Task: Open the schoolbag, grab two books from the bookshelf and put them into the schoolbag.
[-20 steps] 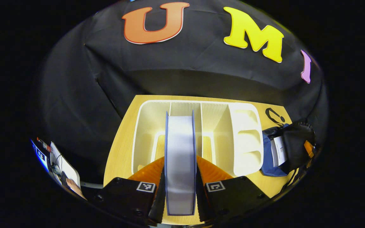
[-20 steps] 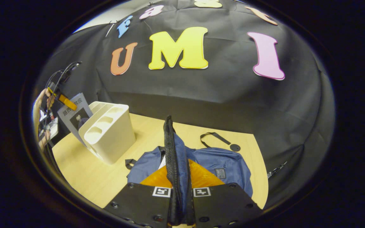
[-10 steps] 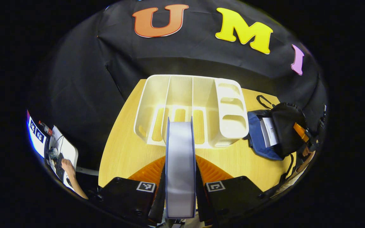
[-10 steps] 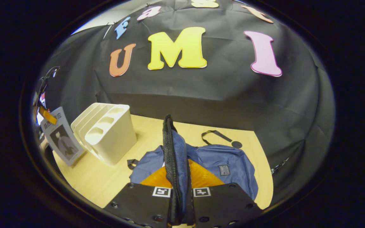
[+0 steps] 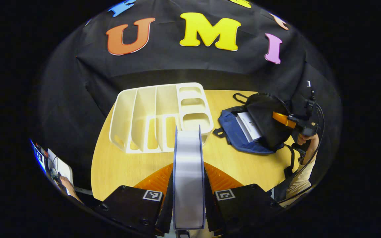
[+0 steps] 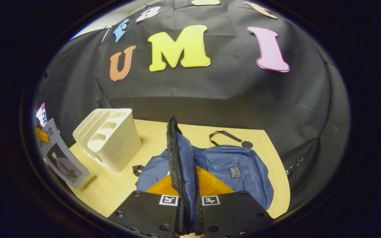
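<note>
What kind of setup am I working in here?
Likely a staged recording booth, not a home: a black cloth wall backs one small wooden table, which carries a white bookshelf and a blue schoolbag.

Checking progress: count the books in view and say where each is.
2: one book clamped in the left gripper; one white book inside the open schoolbag. More could be hidden inside.

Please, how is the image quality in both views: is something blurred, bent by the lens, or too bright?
Left gripper view: the book in the left tongs is close and soft, its page edge pale and featureless; the table edge curves from fisheye. Right gripper view: the schoolbag flap is fairly sharp; the bookshelf looks bright but keeps detail; the book at the left rim is stretched.
</note>
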`<state>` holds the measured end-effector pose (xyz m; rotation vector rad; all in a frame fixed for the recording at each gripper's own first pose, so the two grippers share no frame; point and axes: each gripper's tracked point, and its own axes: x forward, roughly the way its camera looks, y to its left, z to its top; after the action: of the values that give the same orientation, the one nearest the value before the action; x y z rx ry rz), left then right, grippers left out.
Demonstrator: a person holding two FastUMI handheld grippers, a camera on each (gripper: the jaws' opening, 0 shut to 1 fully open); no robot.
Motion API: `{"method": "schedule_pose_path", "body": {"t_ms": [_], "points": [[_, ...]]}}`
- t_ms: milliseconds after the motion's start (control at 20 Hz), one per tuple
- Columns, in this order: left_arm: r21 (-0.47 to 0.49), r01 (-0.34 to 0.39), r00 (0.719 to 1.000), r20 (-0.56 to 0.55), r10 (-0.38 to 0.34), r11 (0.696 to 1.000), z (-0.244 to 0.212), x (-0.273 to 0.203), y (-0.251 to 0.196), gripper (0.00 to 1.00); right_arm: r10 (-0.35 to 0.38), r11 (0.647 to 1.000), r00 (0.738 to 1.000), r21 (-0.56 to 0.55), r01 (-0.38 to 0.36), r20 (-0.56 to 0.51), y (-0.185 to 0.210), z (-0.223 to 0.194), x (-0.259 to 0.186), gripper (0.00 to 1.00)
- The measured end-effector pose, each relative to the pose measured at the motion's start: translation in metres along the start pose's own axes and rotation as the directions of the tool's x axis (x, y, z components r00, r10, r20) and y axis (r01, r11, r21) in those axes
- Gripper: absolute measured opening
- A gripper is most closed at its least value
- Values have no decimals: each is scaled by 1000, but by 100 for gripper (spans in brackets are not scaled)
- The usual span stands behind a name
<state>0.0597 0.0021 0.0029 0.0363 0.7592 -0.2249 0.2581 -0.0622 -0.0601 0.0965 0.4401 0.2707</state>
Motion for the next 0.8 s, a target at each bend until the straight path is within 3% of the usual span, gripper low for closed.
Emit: {"method": "schedule_pose_path", "body": {"t_ms": [200, 350, 400, 450, 650, 800], "points": [[-12, 119, 993, 27, -119, 993, 15, 17, -34, 47, 11, 1000, 1000, 1, -11, 4, -3, 2, -1, 11], [-40, 204, 978, 55, -202, 978, 37, 34, -57, 40, 15, 1000, 1000, -5, -15, 14, -7, 4, -2, 11], [-55, 231, 971, 69, -227, 971, 44, 40, -65, 43, 20, 1000, 1000, -7, -20, 18, -8, 5, -3, 11], [-77, 258, 964, 82, -252, 963, 52, 46, -72, 47, 23, 1000, 1000, -7, -23, 19, -9, 6, -2, 11], [-180, 381, 924, 106, -367, 907, 80, 68, -100, 43, 25, 1000, 1000, 14, -26, 14, -13, 12, -2, 11], [-247, 411, 912, 130, -390, 878, 106, 85, -109, 43, 25, 999, 999, 26, -26, 21, -13, 22, 0, 11]]}}
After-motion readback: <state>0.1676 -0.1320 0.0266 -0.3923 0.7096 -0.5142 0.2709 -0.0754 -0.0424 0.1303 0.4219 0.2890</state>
